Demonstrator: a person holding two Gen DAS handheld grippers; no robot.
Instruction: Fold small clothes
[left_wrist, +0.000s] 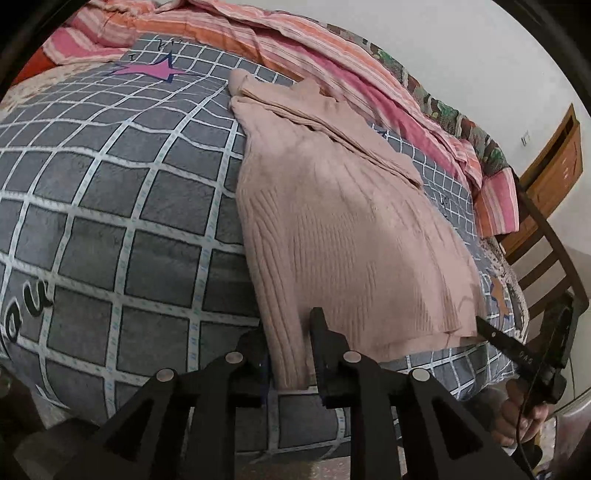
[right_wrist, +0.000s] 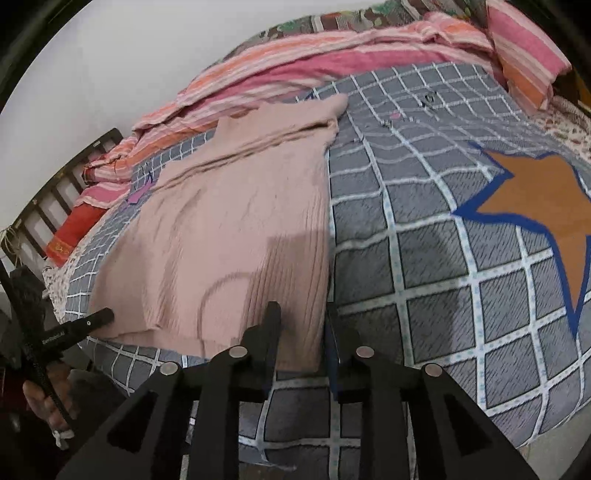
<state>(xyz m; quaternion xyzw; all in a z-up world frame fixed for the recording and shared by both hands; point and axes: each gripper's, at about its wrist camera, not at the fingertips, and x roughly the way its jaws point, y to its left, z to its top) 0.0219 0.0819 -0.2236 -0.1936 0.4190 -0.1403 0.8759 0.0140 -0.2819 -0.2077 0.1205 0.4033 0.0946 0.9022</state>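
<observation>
Sweater (left_wrist: 332, 221), pale pink ribbed knit, lies flat on a grey checked bedcover (left_wrist: 110, 221), running from lower centre toward upper centre of the left wrist view, with a sleeve folded across its upper part. Left gripper (left_wrist: 288, 332) sits at the bottom centre of that view; its jaws stand narrowly apart with the sweater's near left hem corner between them, and the cloth fills the gap, so the pads appear to pinch it. Right gripper (right_wrist: 301, 321), bottom centre of the right wrist view, likewise has its jaws close together over the hem's right corner, with fabric between the fingers. Each tool also shows at the lower outer edge of the other's view, held by a hand (right_wrist: 48, 398). Striped pink-orange bedding (left_wrist: 332, 48) is bunched along the far side, against a white wall. Wooden chair back (left_wrist: 546, 251) stands at the right edge.
</observation>
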